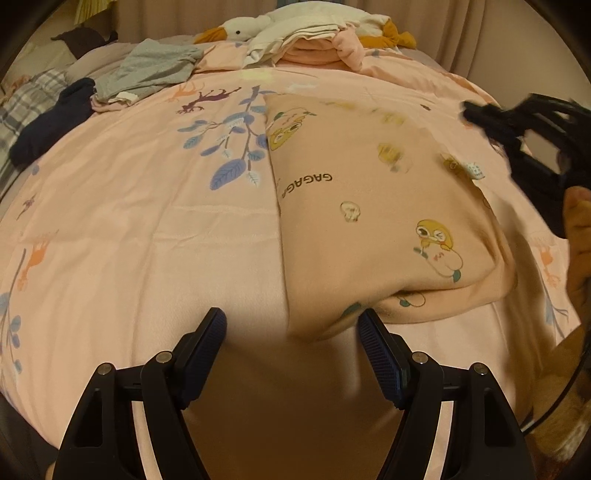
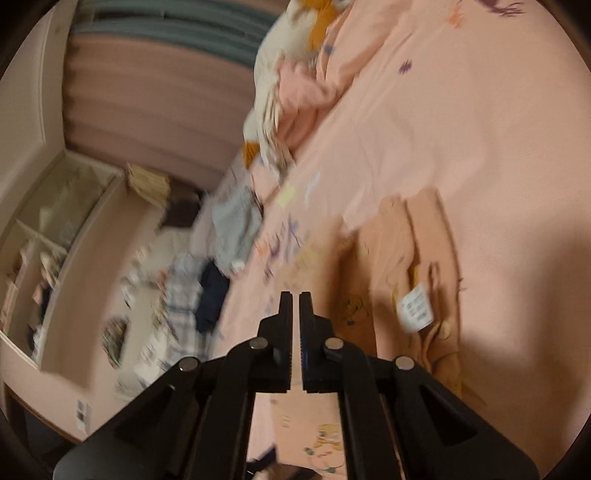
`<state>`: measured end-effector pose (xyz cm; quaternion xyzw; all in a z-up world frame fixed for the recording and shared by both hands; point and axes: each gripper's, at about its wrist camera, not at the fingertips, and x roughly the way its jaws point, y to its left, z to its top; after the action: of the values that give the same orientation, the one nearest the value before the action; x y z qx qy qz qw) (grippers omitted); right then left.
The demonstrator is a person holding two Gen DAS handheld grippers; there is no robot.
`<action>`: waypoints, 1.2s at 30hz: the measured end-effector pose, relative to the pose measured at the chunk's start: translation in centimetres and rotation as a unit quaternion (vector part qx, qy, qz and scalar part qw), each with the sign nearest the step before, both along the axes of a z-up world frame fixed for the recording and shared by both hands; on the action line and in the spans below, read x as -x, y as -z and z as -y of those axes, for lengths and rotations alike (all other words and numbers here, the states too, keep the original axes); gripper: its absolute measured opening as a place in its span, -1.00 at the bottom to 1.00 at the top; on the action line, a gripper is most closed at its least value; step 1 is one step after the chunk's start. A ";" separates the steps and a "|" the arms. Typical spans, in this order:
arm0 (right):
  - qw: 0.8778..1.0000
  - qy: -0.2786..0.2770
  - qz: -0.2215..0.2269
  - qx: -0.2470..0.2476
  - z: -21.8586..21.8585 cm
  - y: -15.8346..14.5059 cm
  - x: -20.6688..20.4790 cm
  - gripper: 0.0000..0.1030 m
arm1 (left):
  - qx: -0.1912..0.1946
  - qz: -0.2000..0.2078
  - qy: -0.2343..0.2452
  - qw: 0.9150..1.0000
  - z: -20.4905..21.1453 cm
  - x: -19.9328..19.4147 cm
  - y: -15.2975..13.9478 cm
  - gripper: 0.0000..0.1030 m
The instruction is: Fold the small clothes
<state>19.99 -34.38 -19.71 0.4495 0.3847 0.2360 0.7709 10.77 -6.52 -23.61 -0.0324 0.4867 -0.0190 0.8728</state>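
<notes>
Pink printed bedding point(image 1: 129, 229) covers the bed. Nearest, the left gripper point(image 1: 291, 332) hovers with jaws wide apart, empty, just above the near corner of the peach garment point(image 1: 369, 206). That garment lies folded right of centre, long axis running near to far, care label point(image 2: 415, 308) exposed. Farther right, the right gripper point(image 2: 294, 299) is closed on nothing. Risk: pinching bedding along with the cloth would drag the fold askew.

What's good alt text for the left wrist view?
Open left tongs hover over a folded peach cartoon-print garment on a pink bedspread. Grey clothes and a plush goose lie beyond.
</notes>
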 end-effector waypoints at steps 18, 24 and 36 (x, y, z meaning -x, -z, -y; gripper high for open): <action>0.989 -0.108 -0.068 0.078 -5.0 2.7 -3.7 -0.30 | 0.004 -0.013 0.007 1.000 0.0 -0.1 0.1 0.43; 0.983 -0.105 -0.088 0.122 -5.9 3.5 -4.3 -0.38 | 0.021 -0.020 0.006 1.000 -0.7 -0.1 0.0 0.43; 0.992 -0.103 -0.011 0.071 -4.8 1.2 -3.1 -0.83 | 0.003 -0.012 -0.021 1.000 -1.0 0.2 -0.2 0.43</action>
<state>23.11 -29.56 -20.93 0.3543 0.4532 0.2814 0.7680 10.60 -5.51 -23.37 -0.0450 0.4961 -0.0017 0.8671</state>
